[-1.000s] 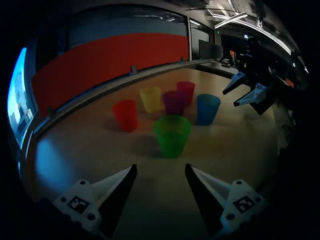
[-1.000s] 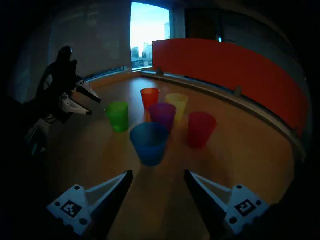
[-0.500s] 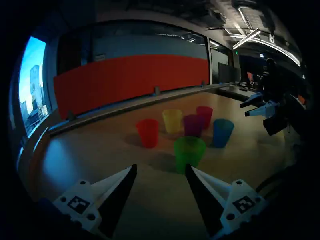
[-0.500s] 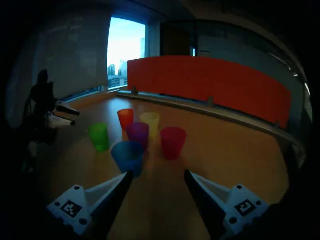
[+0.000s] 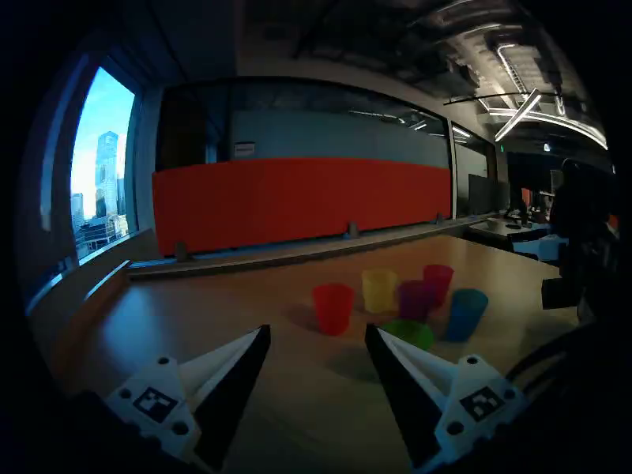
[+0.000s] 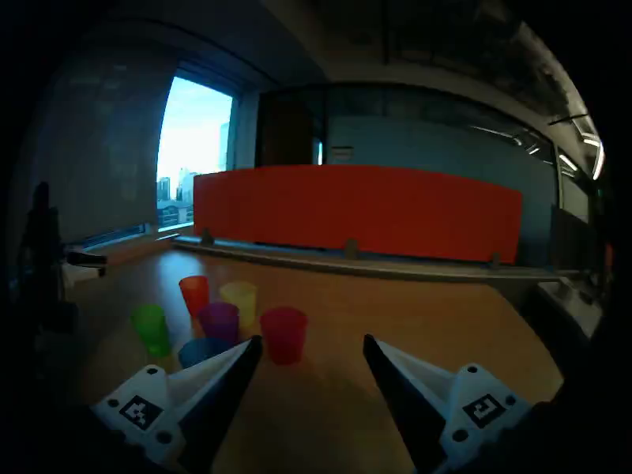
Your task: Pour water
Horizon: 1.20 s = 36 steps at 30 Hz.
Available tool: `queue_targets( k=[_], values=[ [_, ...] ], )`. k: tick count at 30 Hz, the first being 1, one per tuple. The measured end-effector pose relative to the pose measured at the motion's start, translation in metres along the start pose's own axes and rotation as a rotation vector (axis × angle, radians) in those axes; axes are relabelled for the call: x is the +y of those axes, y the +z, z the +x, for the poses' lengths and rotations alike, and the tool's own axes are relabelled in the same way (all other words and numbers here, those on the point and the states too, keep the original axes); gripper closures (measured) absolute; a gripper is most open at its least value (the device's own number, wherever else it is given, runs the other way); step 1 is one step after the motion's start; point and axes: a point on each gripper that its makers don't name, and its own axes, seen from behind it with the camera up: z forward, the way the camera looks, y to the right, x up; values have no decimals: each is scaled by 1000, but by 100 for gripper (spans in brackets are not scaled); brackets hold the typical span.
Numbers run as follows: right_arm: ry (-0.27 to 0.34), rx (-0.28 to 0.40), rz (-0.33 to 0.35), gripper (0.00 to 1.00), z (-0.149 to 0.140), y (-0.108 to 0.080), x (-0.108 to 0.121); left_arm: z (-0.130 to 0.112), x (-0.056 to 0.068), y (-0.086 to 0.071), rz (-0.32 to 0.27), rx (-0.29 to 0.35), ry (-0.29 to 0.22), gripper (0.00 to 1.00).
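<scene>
Six coloured plastic cups stand clustered on a wooden table point(image 5: 197, 316). In the left gripper view they are the orange-red cup point(image 5: 332, 306), yellow cup point(image 5: 379, 289), purple cup point(image 5: 415, 299), crimson cup point(image 5: 438, 283), blue cup point(image 5: 466, 313) and green cup point(image 5: 409, 333), the green one partly behind a finger. My left gripper point(image 5: 316, 330) is open and holds nothing, well short of the cups. My right gripper point(image 6: 312, 341) is open too, with the crimson cup point(image 6: 284, 334) just ahead and the blue cup point(image 6: 201, 350) half hidden by its left finger. The green cup point(image 6: 150, 329) stands farthest left there.
An orange partition point(image 5: 300, 197) runs along the table's far edge, with a bright window point(image 5: 99, 189) to its left. A person's dark outline is at the right edge of the left gripper view point(image 5: 581, 237). Bare tabletop lies right of the cups point(image 6: 442, 316).
Both gripper views have tilted up and drawn back. The cups now sit lower and smaller in each view, and more of the wall and ceiling shows. Both grippers stay open.
</scene>
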Motion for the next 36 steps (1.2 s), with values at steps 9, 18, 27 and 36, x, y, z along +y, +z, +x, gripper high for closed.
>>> queue_targets(
  k=[9, 18, 27, 36],
  values=[
    [41, 96, -172, 1, 15, -2, 31, 22, -15, -7, 72, 94, -71, 12],
    [90, 148, -240, 1, 22, -5, 41, 30, -23, -9, 129, 143, -90, 11],
    [94, 181, -258, 1, 36, -11, 41, 35, -31, -15, 207, 186, -102, 12],
    [89, 170, -251, 1, 44, -13, 37, 39, -38, -20, 292, 233, -62, 12]
  ],
)
